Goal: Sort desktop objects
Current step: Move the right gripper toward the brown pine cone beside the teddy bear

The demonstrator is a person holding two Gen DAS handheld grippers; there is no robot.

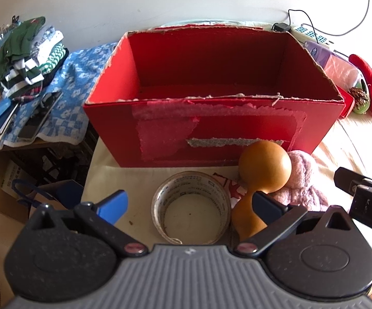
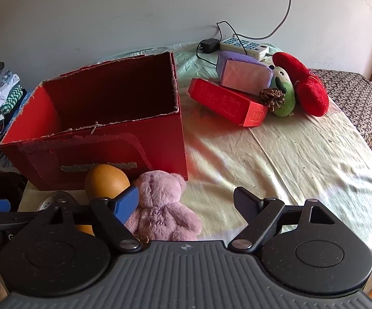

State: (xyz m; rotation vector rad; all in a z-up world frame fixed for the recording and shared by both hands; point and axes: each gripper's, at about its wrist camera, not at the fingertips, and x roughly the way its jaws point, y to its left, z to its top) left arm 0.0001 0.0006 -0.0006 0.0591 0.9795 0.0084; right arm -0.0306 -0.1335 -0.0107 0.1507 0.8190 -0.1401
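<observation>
An open red cardboard box stands on the table, seemingly empty; it also shows in the right wrist view. In front of it lie a roll of clear tape, a brown gourd and a pink teddy bear. My left gripper is open, its fingers on either side of the tape roll, the right finger against the gourd's neck. My right gripper is open, with the teddy between its fingers near the left one. The gourd sits left of the teddy.
At the back right lie a red carton, a purple tissue pack, a green plush with a pinecone, a red plush and a power strip. Folded clothes and a blue cloth are left of the box.
</observation>
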